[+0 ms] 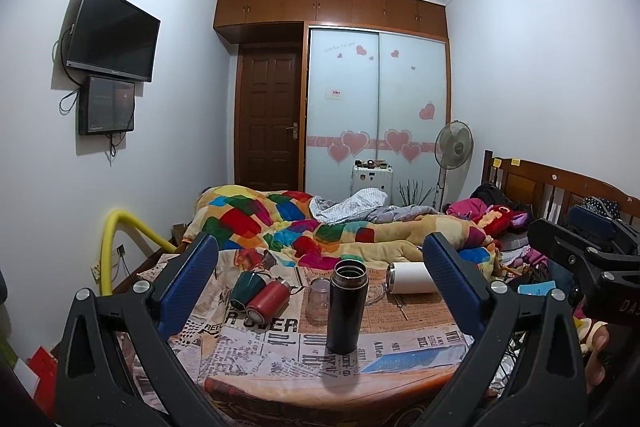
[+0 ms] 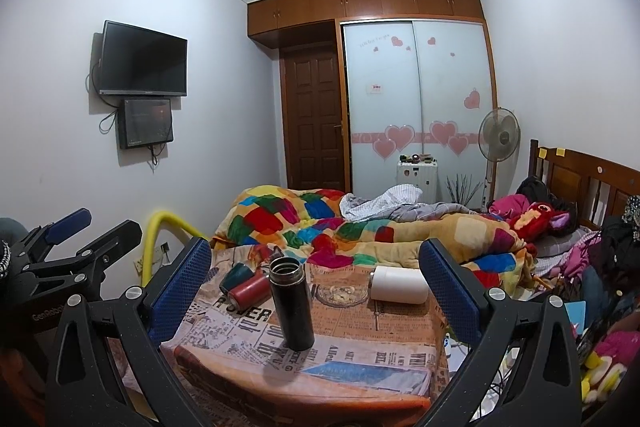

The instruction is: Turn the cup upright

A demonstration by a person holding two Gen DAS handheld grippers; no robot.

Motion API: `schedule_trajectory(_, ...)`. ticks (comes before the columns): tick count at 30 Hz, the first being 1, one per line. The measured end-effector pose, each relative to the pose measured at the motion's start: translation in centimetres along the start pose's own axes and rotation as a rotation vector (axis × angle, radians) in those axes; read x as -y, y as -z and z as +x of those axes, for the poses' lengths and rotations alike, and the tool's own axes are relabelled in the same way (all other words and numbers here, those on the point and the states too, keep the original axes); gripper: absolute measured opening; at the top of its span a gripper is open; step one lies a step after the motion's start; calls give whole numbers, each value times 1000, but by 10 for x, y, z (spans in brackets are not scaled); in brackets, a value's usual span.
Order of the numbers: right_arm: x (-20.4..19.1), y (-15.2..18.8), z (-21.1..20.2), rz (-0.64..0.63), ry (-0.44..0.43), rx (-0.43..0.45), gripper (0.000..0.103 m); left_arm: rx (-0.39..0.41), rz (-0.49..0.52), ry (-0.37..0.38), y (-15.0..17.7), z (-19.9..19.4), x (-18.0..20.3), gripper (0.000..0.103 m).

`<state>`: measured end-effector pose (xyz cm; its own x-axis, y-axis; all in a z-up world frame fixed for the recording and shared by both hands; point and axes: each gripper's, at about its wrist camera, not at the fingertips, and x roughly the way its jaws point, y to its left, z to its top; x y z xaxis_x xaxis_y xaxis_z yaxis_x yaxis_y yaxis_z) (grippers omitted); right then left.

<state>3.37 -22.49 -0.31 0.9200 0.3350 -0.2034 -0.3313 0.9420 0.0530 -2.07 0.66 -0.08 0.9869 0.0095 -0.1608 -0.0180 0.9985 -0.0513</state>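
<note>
Cups lie scattered on a small surface covered with a newspaper-print cloth, with a bed and its bright patchwork quilt just behind. A tall black flask already stands upright, mouth open, near the front middle. Behind it to the left, a red flask and a dark green cup lie on their sides, touching each other. To the right, a white cup lies on its side beside a clear glass dish. A clear glass tumbler stands just behind the black flask; whether it is upside down cannot be told.

The left hand-held gripper is spread wide and holds nothing, hovering short of the surface. The right hand-held gripper is likewise spread and empty.

Risks, as a judgement: reaching past the black flask for any fallen cup could knock it over, since it is tall and narrow. The round cups may roll when nudged, perhaps off the edge or into the glass dish. The cloth could bunch and tip things.
</note>
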Motion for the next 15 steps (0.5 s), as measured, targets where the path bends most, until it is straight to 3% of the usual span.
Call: schedule_trajectory(15, -1, 0, 0, 1, 3, -4, 103, -5, -1, 11, 3, 3, -1, 103)
